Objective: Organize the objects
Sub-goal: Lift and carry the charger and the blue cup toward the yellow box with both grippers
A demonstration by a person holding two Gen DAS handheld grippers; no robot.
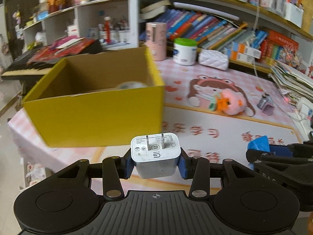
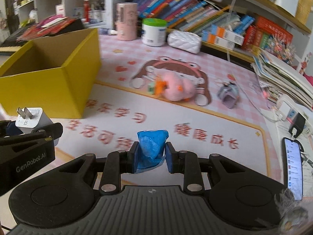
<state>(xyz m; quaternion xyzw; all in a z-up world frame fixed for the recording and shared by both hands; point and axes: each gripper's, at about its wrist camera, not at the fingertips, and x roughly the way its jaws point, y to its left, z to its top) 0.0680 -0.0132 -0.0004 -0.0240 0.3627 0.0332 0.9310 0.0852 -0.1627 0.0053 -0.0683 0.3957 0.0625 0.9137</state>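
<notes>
My left gripper (image 1: 156, 163) is shut on a white plug charger (image 1: 155, 152), prongs up, held above the pink mat just in front of the yellow cardboard box (image 1: 97, 117). The charger also shows in the right wrist view (image 2: 29, 120). My right gripper (image 2: 150, 156) is shut on a blue crumpled packet (image 2: 151, 146), held above the mat to the right of the left gripper; the packet also shows in the left wrist view (image 1: 258, 144). The box is open at the top, with a pale round object (image 1: 131, 85) inside. A pink plush toy (image 2: 176, 90) and a purple clip (image 2: 228, 95) lie on the mat.
A pink cylinder (image 1: 156, 41), a green-lidded white jar (image 1: 184, 51) and a white quilted pouch (image 1: 213, 58) stand at the back of the table. Bookshelves (image 1: 215, 29) rise behind. A paper stack (image 2: 281, 78), a power strip (image 2: 289, 113) and a lit phone (image 2: 293, 166) are at right.
</notes>
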